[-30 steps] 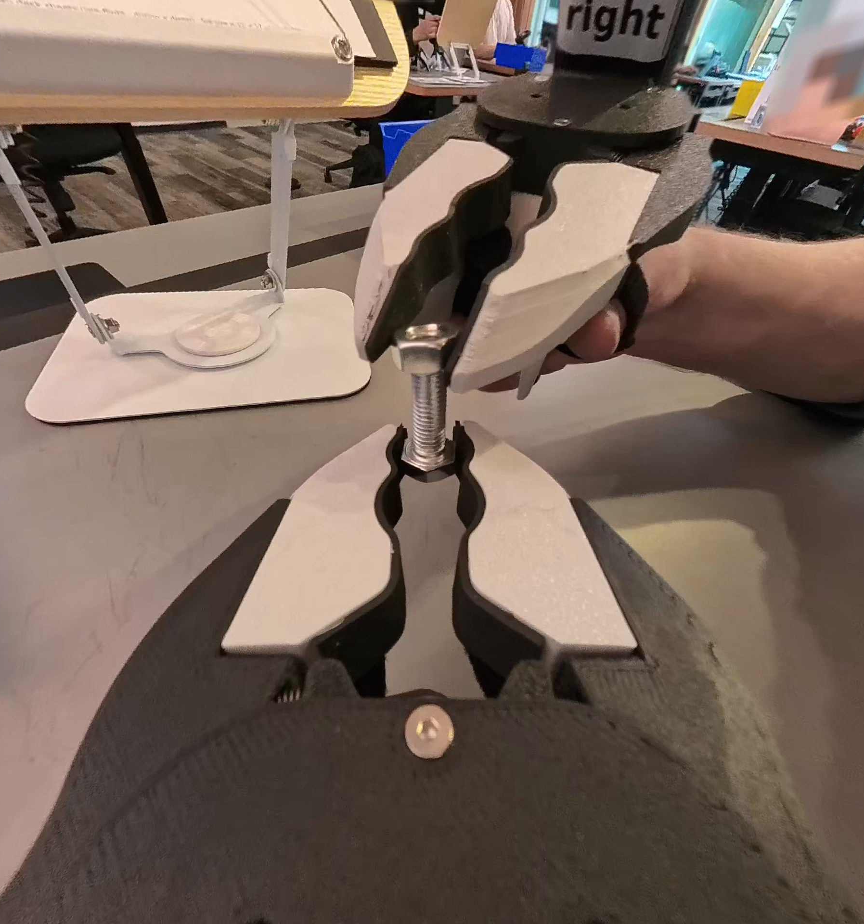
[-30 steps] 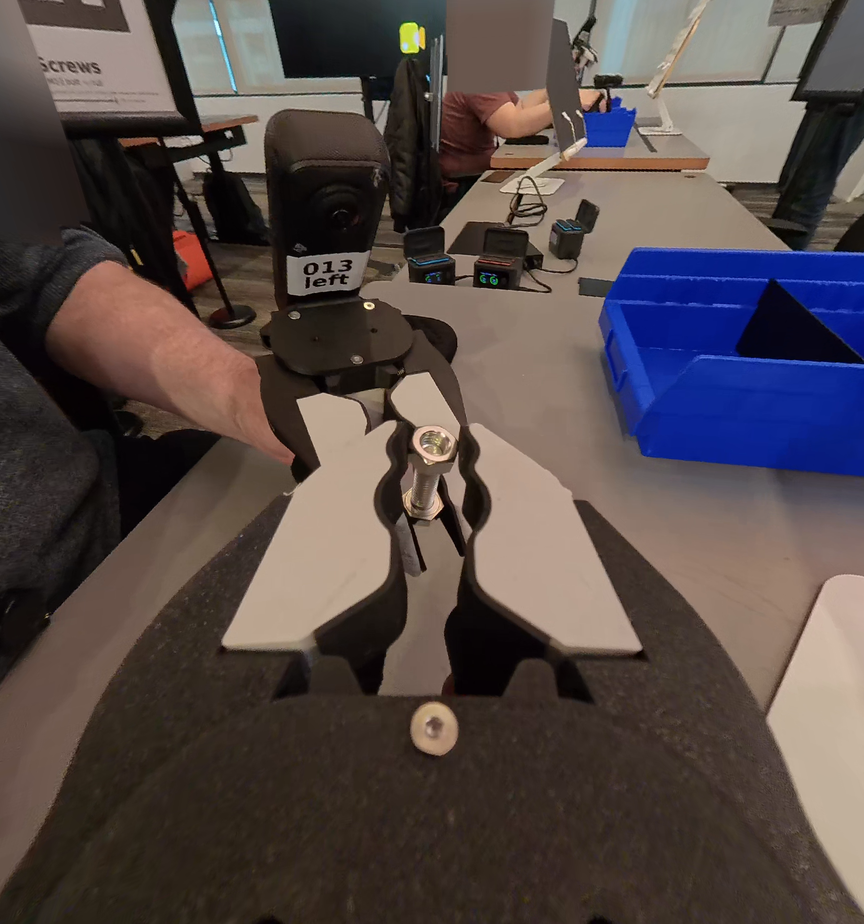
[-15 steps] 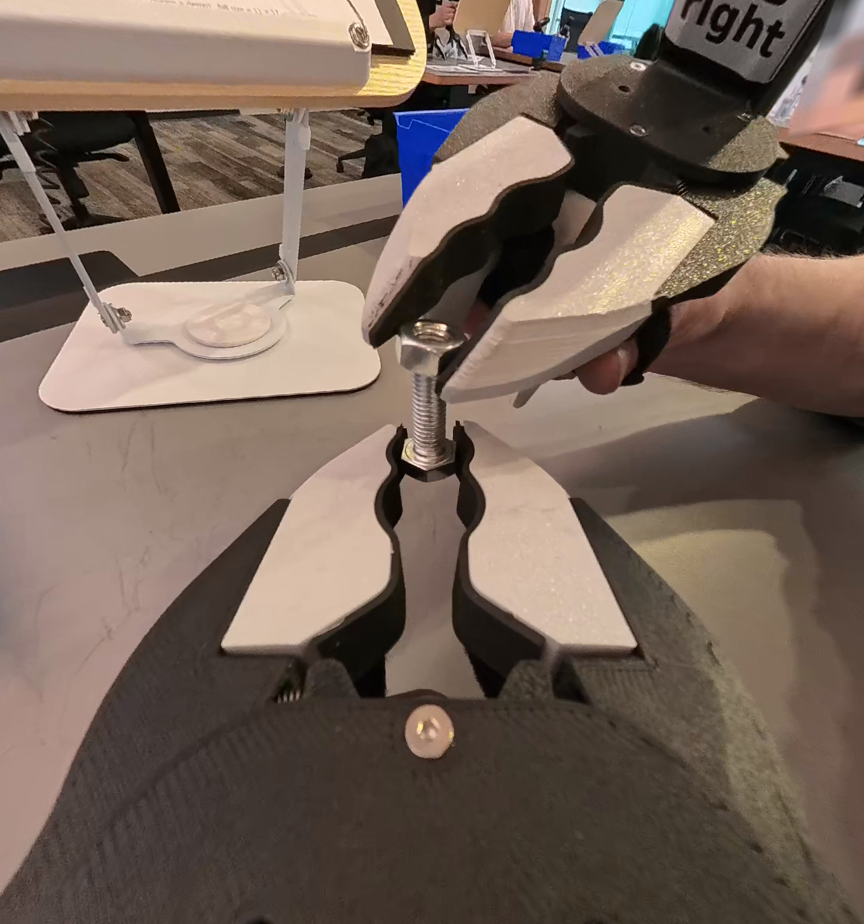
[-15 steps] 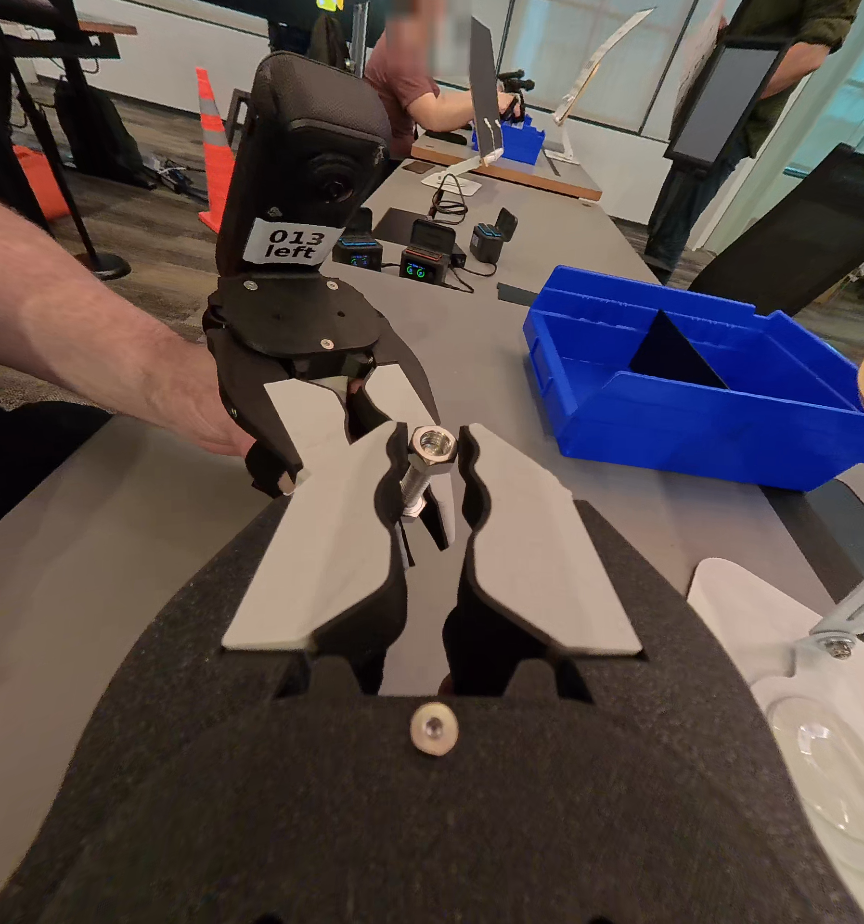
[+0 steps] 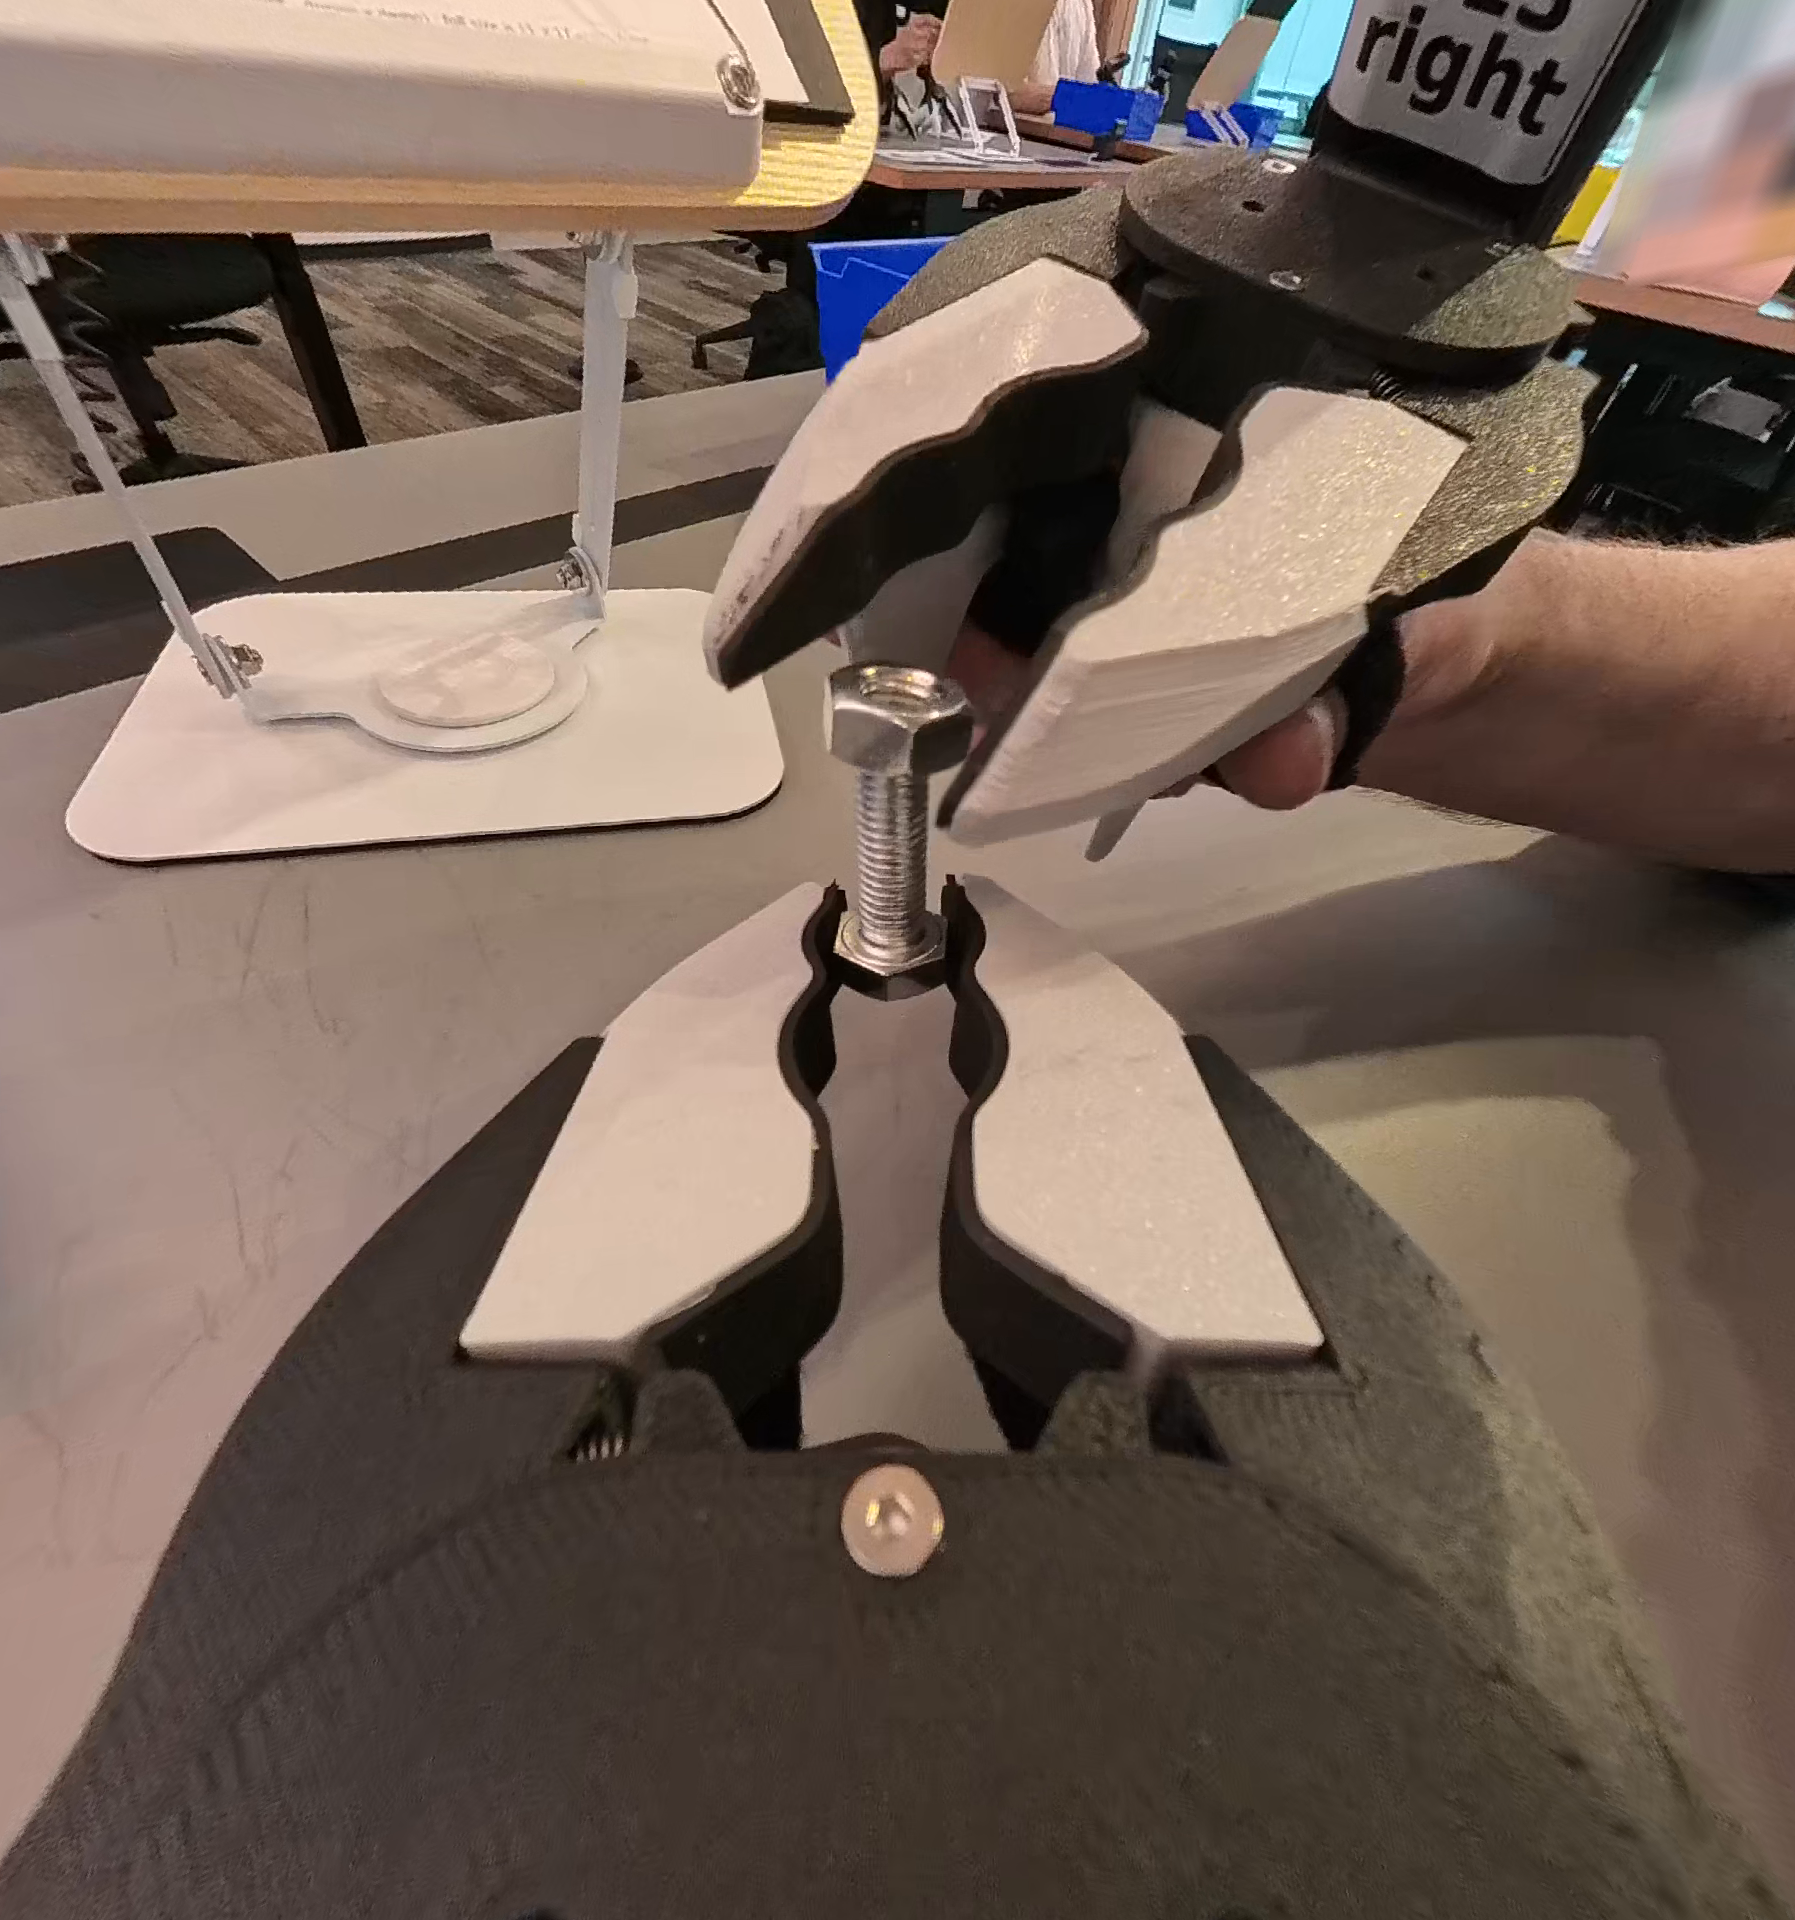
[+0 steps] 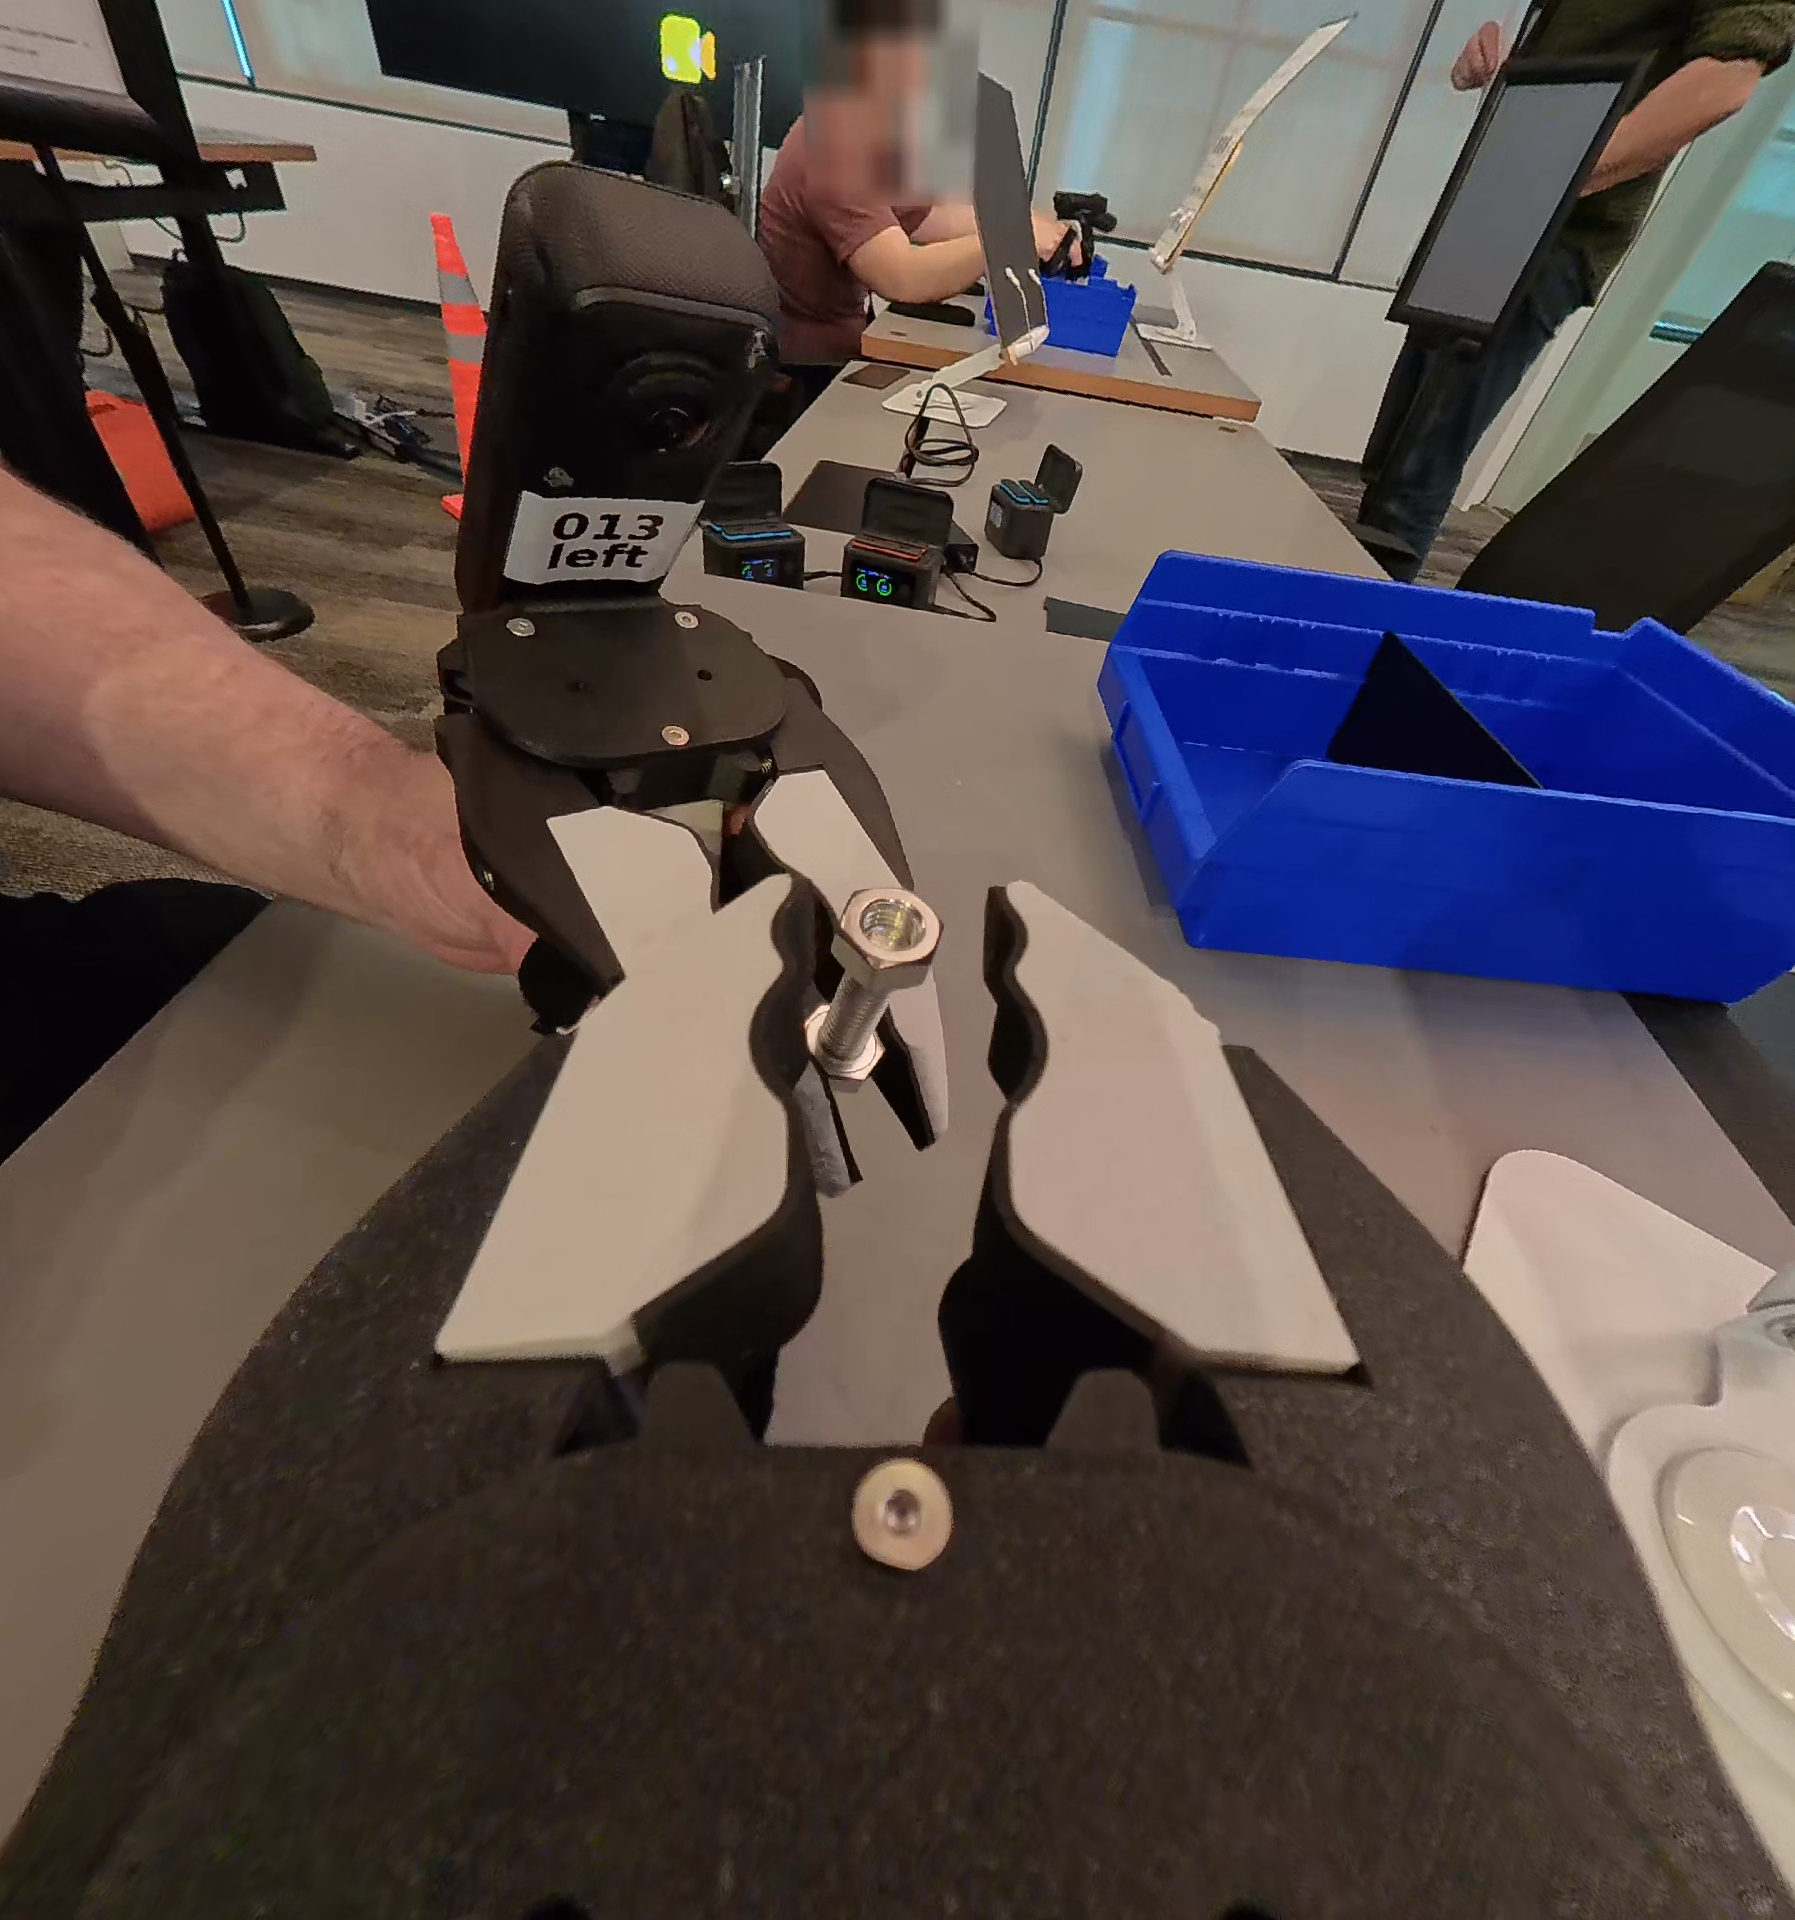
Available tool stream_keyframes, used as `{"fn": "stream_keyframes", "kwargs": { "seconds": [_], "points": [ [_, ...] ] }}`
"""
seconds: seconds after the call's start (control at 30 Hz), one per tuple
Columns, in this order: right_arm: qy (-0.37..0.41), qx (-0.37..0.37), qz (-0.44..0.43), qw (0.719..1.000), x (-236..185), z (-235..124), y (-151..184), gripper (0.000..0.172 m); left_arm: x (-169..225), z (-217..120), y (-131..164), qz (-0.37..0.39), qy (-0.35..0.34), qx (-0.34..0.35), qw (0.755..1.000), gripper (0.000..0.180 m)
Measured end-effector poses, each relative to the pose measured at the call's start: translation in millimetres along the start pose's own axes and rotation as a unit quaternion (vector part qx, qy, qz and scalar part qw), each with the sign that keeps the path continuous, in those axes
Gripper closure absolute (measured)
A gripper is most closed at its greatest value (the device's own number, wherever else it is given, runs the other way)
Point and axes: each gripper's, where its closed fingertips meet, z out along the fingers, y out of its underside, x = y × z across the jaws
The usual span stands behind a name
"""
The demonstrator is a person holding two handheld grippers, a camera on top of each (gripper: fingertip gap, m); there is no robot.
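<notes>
Since a second ago the right gripper [image 6: 888, 940] has spread its fingers and let go of the nut [image 5: 895, 717]; now the nut sits between its two pads with clear space on either side. One bolt [image 5: 885, 862] stands upright above the grey table [image 5: 249, 1039], its head at the bottom clenched between the fingertips of the left gripper [image 5: 885, 951], both pads pressing on its flat sides. One nut sits at the very top of the threaded shaft, started on the threads but no further, so nearly the whole shaft below it is bare; how many turns it has taken is hard to judge, since the hollow of the nut hides the bolt's end. A washer may lie on the bolt's head, though that is too small to tell surely. Two hands hold the two grippers, one each. Off to one side rests one blue bin [image 6: 1495, 862] with a dark divider, and one white stand base [image 5: 436, 748] lies on the table beyond the bolt. Three small charging cases [image 6: 877, 556] sit farther back.
</notes>
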Motion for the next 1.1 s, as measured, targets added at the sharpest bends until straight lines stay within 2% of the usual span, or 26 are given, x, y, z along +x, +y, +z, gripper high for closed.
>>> {"fn": "stream_keyframes", "kwargs": {
  "seconds": [0.23, 0.33, 1.1],
  "points": [
    [-0.103, 0.024, 0.060, 0.993, -16, -2, -7, 0.123, 14, 0, -4, 0.009, 0.042, 0.006, 0.999, 0.163],
    [-0.121, 0.026, 0.060, 0.991, -21, -2, -7, 0.126, 16, 1, -3, 0.008, 0.047, 0.005, 0.999, 0.163],
    [-0.111, 0.031, 0.049, 0.992, -17, -9, -1, 0.134, 14, -1, -6, -0.001, 0.051, 0.013, 0.999, 0.163]
  ]
}}
